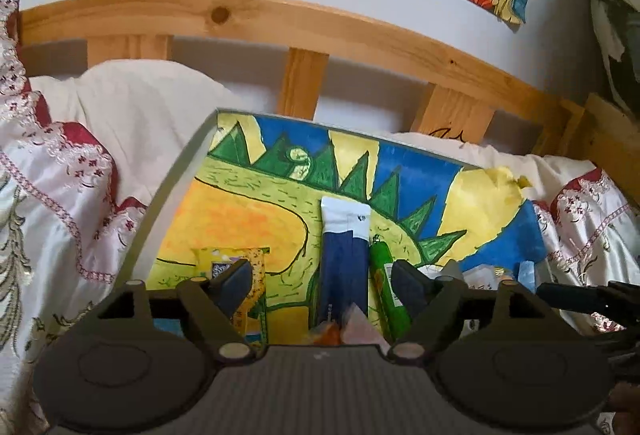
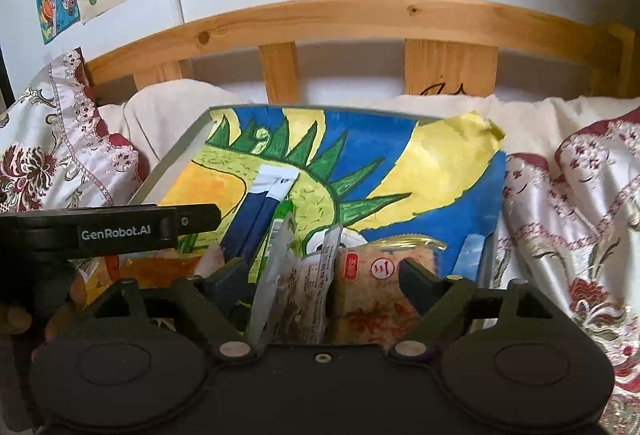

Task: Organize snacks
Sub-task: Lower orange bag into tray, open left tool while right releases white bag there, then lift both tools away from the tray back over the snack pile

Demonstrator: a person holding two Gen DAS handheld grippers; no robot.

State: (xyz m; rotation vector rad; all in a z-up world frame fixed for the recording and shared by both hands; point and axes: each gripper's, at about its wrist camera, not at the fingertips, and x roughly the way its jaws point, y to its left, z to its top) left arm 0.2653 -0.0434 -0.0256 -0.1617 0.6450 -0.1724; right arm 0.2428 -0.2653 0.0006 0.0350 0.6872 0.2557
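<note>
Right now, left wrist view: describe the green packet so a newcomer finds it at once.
Start at the painted board lying on the bed below the wooden headboard. Near its front edge several snacks lie side by side. The green packet is the slim tube right of the taller navy-and-white pack, the only green wrapper there.

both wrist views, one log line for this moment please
left gripper: open over blue packet | right gripper: open over brown snack pack | tray: snacks lying flat
</note>
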